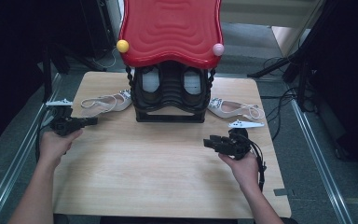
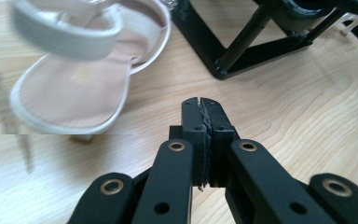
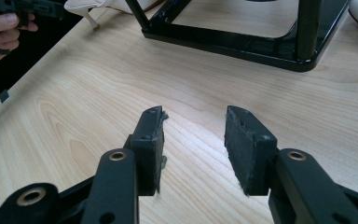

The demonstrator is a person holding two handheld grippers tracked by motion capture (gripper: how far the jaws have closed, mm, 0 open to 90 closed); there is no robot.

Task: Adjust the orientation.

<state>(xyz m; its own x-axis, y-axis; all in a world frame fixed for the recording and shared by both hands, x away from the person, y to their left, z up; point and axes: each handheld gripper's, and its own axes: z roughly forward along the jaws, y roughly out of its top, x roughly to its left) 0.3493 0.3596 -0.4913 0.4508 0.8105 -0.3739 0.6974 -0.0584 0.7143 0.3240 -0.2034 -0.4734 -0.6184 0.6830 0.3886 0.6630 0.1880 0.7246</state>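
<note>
A black shoe rack (image 1: 170, 114) with a red wavy top (image 1: 170, 30) stands at the back middle of the wooden table (image 1: 158, 177). One white sandal (image 1: 105, 102) lies left of it and another white sandal (image 1: 233, 109) lies to its right. My left gripper (image 1: 93, 121) hovers near the table's left edge, shut with nothing in it. In the left gripper view its jaws (image 2: 200, 101) are pressed together just short of the left sandal (image 2: 74, 88). My right gripper (image 1: 207, 141) is over the right half of the table, open and empty (image 3: 193, 121), facing the rack's base (image 3: 242, 44).
A yellow ball (image 1: 122, 45) and a pink ball (image 1: 218, 49) sit on the red top's front corners. Two pale shapes (image 1: 150, 81) show inside the rack. Black stands and cables (image 1: 279, 100) surround the table. Bare wood lies between the two hands.
</note>
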